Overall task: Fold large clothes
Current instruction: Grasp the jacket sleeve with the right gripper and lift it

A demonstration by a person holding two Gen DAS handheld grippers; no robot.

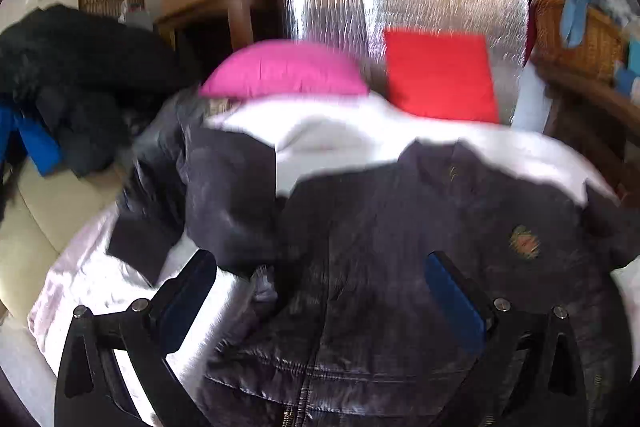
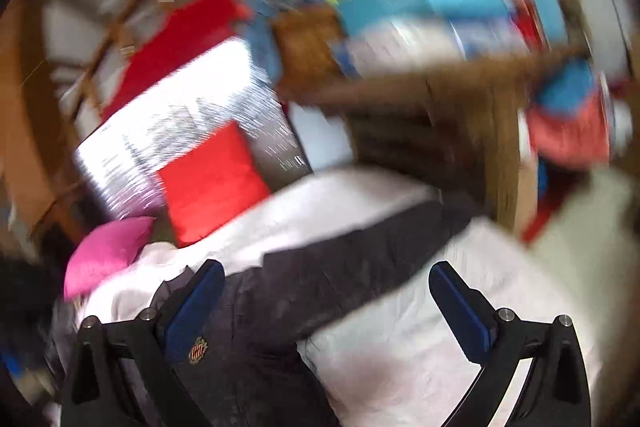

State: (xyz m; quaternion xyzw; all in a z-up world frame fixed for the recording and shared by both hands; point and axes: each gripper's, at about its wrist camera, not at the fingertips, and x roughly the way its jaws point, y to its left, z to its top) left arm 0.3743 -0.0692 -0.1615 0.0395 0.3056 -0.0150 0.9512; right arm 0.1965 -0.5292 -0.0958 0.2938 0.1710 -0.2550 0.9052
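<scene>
Dark jacket (image 1: pixel 360 267) front-up — collar away, zipper lengthwise toward camera

The dark jacket (image 1: pixel 400 267) runs off the bottom edge, and blur perhaps hides its sleeve (image 2: pixel 360 255) end

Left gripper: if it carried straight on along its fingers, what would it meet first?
Most likely the dark jacket. The left gripper is open with the jacket's zipped front spread between its fingers, lying on the white sheet. Motion blur leaves the gap to the fabric unclear.
</scene>
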